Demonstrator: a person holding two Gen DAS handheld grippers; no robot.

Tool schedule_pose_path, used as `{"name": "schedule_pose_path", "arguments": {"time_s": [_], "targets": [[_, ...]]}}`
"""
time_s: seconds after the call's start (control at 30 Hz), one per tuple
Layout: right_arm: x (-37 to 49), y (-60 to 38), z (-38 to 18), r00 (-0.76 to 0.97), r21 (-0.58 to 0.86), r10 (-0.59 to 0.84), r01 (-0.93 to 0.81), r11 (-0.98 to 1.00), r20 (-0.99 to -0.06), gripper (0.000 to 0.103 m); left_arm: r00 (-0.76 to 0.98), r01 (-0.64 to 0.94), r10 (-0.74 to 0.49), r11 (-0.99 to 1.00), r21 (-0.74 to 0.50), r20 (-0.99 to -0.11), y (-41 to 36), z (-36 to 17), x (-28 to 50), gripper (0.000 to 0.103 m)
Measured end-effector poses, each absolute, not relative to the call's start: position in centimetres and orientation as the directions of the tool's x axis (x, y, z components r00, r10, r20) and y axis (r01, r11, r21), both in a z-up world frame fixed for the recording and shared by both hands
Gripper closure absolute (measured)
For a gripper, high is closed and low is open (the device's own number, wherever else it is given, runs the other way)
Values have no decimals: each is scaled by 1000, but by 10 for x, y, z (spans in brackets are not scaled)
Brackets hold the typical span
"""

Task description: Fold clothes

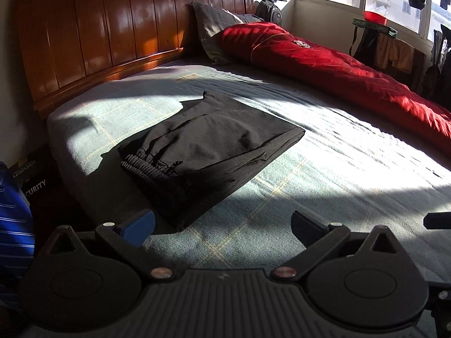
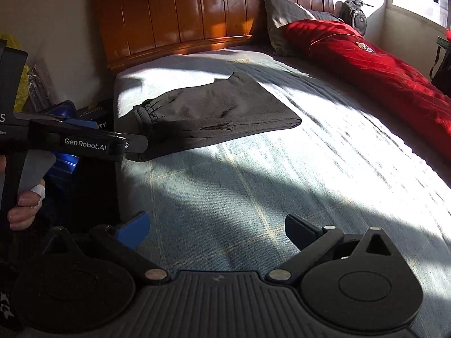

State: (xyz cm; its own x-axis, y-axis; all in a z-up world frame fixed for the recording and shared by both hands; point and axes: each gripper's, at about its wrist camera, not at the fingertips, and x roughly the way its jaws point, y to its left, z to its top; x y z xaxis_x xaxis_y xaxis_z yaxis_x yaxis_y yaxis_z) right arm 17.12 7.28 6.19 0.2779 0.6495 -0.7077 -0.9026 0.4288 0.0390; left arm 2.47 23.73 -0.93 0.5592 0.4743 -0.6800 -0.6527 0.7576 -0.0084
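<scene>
Both your left tongs [image 1: 222,226] and right tongs [image 2: 215,229] are spread wide and empty above the bed [image 1: 324,174]. The black trousers [image 1: 208,143] lie ahead near the headboard corner, already a compact rectangle. This fold looks finished, so you'd next check the edges or fetch another garment.

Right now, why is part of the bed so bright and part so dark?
In the left wrist view, window sun washes the bedsheet out to white at the right, while the folded black trousers lie half in shadow. In the right wrist view, the same glare bleaches the sheet, and the fisheye lens bends the headboard.
</scene>
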Motion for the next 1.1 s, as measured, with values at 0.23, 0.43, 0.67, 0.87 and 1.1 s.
{"name": "schedule_pose_path", "arguments": {"time_s": [0.23,0.43,0.67,0.87,1.1], "targets": [[168,104,59,308,39,643,-884,466,-701,0,508,-670,473,742,15,-720,249,-6,15,1],[170,134,47,334,37,582,-846,532,-742,0,493,-670,461,742,15,-738,273,-9,8,1],[160,152,43,354,56,546,-800,597,-760,0,505,-663,389,747,-58,-770,295,-14,-2,1],[150,153,48,349,85,547,-781,618,-761,0,499,-664,379,746,-62,-779,295,-12,-12,1],[141,146,57,359,77,555,-786,613,-750,0,512,-666,362,740,-94,-779,282,-8,-26,1]]}}
